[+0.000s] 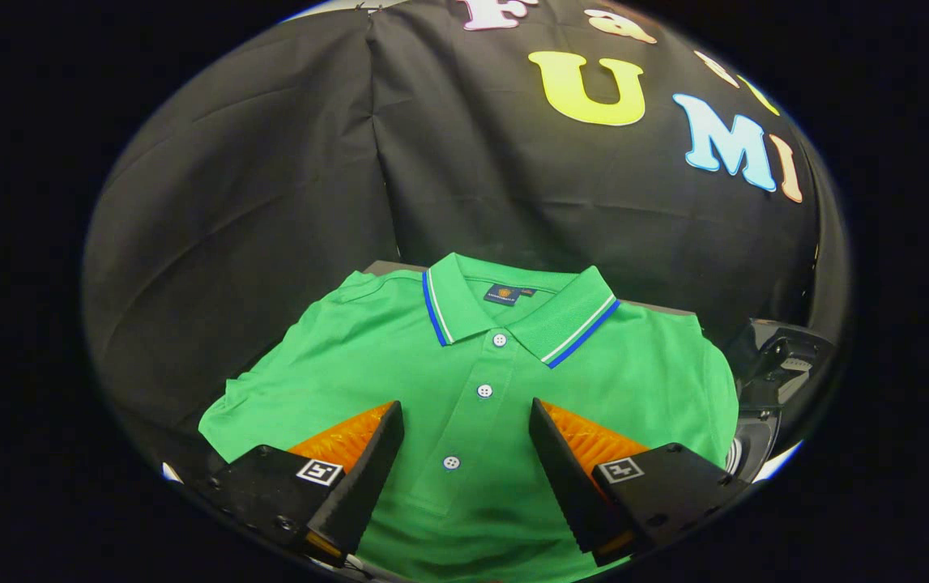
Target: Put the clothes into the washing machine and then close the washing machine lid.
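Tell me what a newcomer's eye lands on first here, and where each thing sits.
The green polo shirt grabs the eye first: it lies flat, spread out, its blue-and-white trimmed collar on the far side, toward the booth's black cloth wall. The gripper is open, its fingers over the shirt with the button placket between them. A dark machine part shows just past the shirt's edge, beyond one finger.

polo shirt (480, 389): green | collar: blue-white striped edge | buttons: white
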